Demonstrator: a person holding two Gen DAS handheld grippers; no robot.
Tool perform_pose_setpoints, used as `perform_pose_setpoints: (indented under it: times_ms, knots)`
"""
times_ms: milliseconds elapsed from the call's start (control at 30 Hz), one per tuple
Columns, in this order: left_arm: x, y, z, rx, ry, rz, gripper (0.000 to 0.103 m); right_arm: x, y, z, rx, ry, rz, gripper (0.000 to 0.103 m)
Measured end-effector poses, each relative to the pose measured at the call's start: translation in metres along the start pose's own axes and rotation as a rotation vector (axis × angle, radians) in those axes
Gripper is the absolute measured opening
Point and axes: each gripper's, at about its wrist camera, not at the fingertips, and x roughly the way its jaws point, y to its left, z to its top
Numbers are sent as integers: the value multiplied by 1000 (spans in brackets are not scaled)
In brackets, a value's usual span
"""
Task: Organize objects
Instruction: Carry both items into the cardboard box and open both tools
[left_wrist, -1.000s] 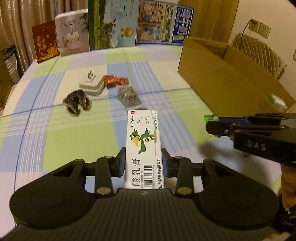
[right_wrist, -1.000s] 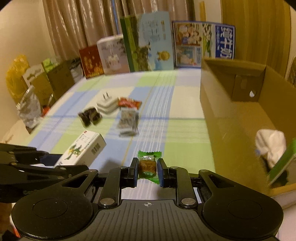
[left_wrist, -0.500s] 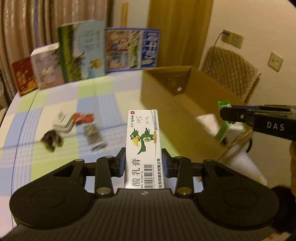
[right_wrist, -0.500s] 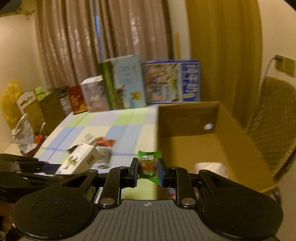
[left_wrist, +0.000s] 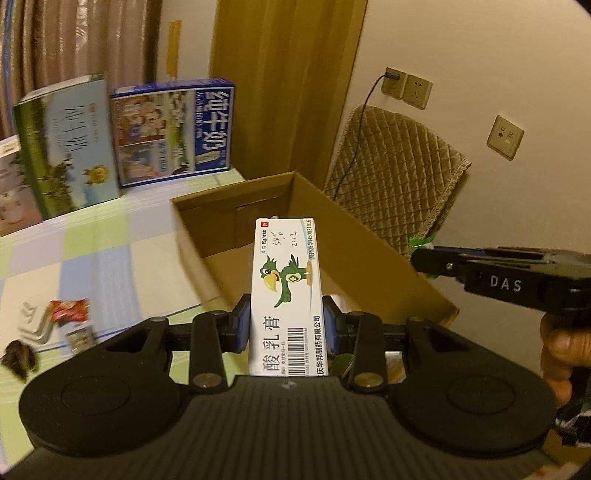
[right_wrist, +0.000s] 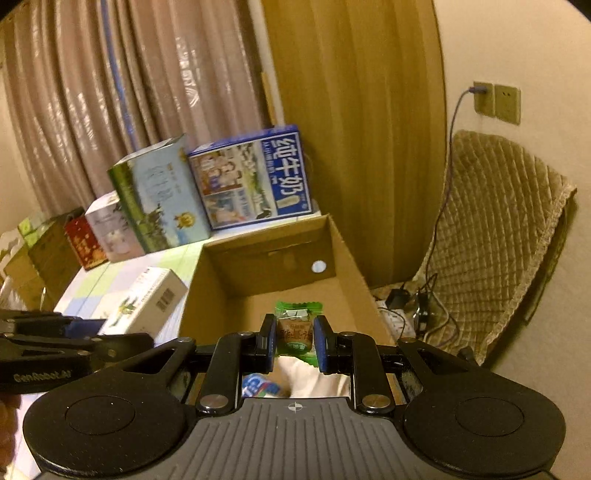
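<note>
We are in a warmly lit room with tan curtains and a wooden door, above a desk (left_wrist: 92, 251) covered in a pastel checked cloth. An open brown cardboard box (right_wrist: 347, 254) sits at the desk's right edge, with a quilted chair beyond it. Tall printed cartons stand along the back.

Our left hand-held gripper (left_wrist: 286, 326) pinches a white rectangular medicine carton printed with a green parrot (left_wrist: 286, 291), held above the near end of the box. Our right hand-held gripper (right_wrist: 295, 341) pinches a small sweet in a green wrapper (right_wrist: 297, 326), poised over the box's interior, where something white and a blue packet already lie.

A red snack packet (left_wrist: 70, 310) and a few blurred small items remain on the cloth at far left.

We judge we are at the drop-off step: both items hang over the box. Next, each gripper needs lowering inside the walls and spreading to let go.
</note>
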Motion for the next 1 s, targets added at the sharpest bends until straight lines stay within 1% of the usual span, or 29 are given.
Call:
perform_pose_setpoints:
  times_ms: [200,267,367,567,733,833,867,900,933,967,1000]
  knots:
    - [34,-6,10,-10,20,-25,33,13,-19,10,30,1,-8,18]
    - [44,-8,13,-10,13,-29,33,19,-25,12,44,3,-9,18]
    - [53,-6,17,-39,9,-25,34,26,-35,11,68,15,-9,18]
    - [45,1,16,-39,-5,-10,37,29,-38,4,65,41,-1,18]
    - [37,8,9,-37,-1,10,37,31,-34,2,77,50,11,18]
    - [32,14,4,-44,1,23,44,32,-31,6,90,34,40,19]
    - [31,16,3,-46,3,31,49,32,-32,7,105,27,64,28]
    - [29,18,1,-47,3,37,50,33,-32,8,120,24,73,38]
    - [27,20,0,-48,3,40,50,32,-34,9,139,17,71,59]
    - [25,22,-1,-51,5,42,51,30,-34,9,150,8,67,63]
    - [23,24,-3,-54,6,46,52,28,-35,9,156,1,65,63]
